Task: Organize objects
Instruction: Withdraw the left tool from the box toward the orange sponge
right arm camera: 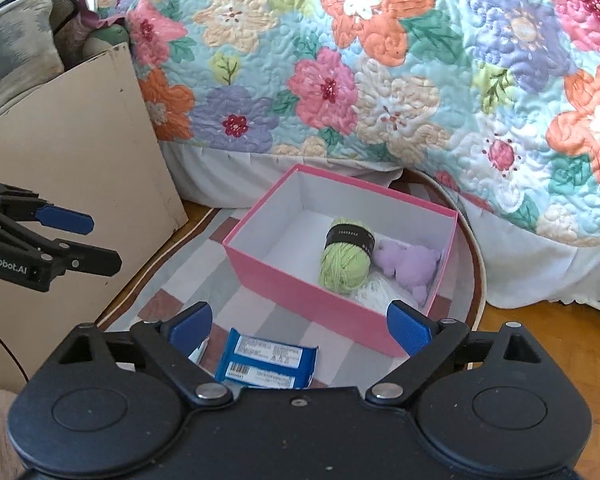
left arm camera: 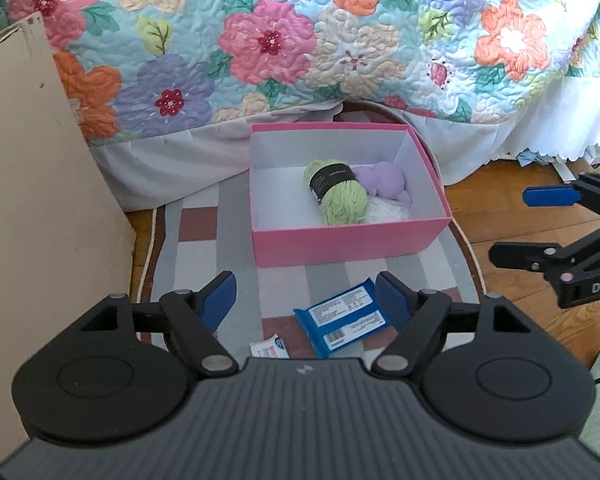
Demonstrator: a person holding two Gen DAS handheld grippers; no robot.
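We have a pink box (left arm camera: 350,240) at the centre of the left-wrist frame, standing on a striped rug (left arm camera: 204,248) against the bed's edge, its open top turned up so things can be dropped in. Inside, toward its right end, a green yarn ball (left arm camera: 338,192) lies touching a lilac soft toy (left arm camera: 384,184), with something white and fluffy (left arm camera: 386,212) tucked in front of the toy; they are crowded to one side, which leaves the left part of the box floor free for more.

Just in front of the box, low in the frame, a blue packet (left arm camera: 342,322) lies flat on the rug, label side up, and a small white packet (left arm camera: 270,350) sits beside it at the lower left, partly hidden by the tool body. We judge these two to be what remains to be put away.

Our left gripper (left arm camera: 306,302) hangs over the blue packet with its fingers apart and nothing between them. Our right gripper (right arm camera: 300,326) also has its fingers spread wide and empty, above the near corner of the box. Each shows in the other's view at the frame edge.

Behind, a flowered quilt (left arm camera: 300,40) fills the top, and a beige board (left arm camera: 40,200) leans at the left.
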